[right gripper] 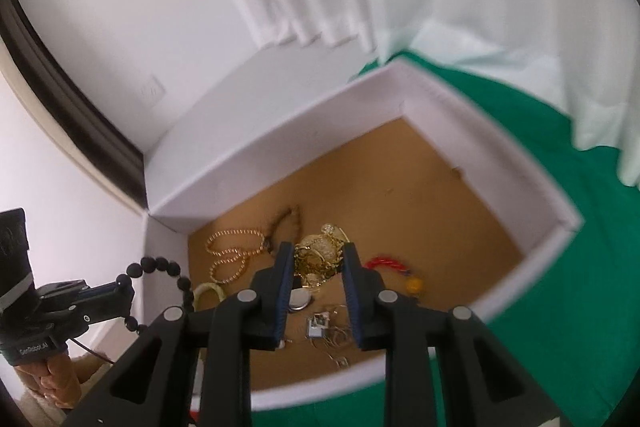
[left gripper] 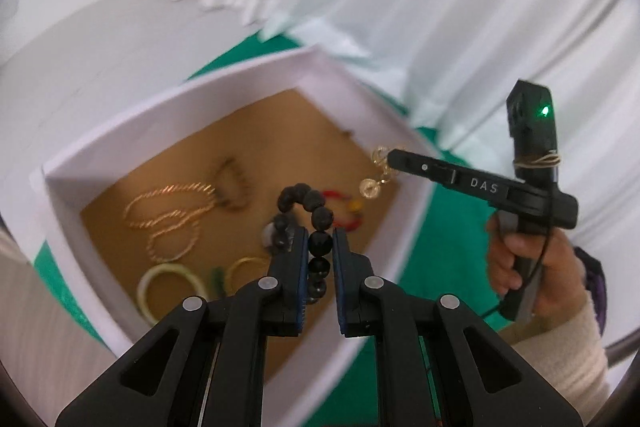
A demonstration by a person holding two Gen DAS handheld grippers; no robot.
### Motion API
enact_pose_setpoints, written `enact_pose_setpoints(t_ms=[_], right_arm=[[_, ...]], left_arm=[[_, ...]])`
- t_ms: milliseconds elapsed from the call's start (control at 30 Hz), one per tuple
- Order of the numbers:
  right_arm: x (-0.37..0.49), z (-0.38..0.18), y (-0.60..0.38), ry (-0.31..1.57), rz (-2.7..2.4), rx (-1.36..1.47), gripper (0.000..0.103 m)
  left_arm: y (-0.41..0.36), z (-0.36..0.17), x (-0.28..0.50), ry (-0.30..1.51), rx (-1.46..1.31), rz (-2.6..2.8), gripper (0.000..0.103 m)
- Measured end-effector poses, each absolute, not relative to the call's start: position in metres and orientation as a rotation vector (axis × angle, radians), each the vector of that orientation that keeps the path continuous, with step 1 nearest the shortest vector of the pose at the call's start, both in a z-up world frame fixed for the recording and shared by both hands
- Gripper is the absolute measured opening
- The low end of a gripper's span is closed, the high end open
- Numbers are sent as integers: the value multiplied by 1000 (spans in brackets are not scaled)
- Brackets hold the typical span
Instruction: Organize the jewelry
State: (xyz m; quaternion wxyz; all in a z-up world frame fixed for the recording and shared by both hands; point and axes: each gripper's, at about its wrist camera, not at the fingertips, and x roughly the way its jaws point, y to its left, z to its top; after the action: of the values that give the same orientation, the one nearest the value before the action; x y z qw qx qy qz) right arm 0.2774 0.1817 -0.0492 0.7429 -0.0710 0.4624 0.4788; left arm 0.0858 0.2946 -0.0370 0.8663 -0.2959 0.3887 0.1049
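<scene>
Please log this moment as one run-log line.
left tool: shut on black bead bracelet | right tool: shut on gold jewelry | both over white box

Small silver trinkets [right gripper: 324, 327] indistinct, blurred.

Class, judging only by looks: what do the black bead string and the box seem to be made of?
Black bead string: some beads matt and rough like lava stone, others glossy like glass or polished stone. Box: smooth white card walls, plain brown cardboard floor.

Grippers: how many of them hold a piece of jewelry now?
2. The left gripper is shut on a black bead bracelet; the right gripper holds gold jewelry above the white box.
</scene>
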Motion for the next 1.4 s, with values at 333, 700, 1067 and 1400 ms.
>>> enact_pose_setpoints(t_ms=[333, 700, 1067, 1400], right_arm=[[290, -125, 259, 1085, 976, -277, 28], [248, -84, 203, 957, 908, -287, 79], [170, -60, 148, 787, 813, -406, 79], [148, -53, 153, 786, 814, -397, 79]], left_arm=[[318, -106, 103, 953, -599, 324, 11], [276, -84, 91, 859, -288, 540, 95], [234, -51, 60, 701, -172, 726, 102], [242, -50, 46, 775, -254, 726, 102]])
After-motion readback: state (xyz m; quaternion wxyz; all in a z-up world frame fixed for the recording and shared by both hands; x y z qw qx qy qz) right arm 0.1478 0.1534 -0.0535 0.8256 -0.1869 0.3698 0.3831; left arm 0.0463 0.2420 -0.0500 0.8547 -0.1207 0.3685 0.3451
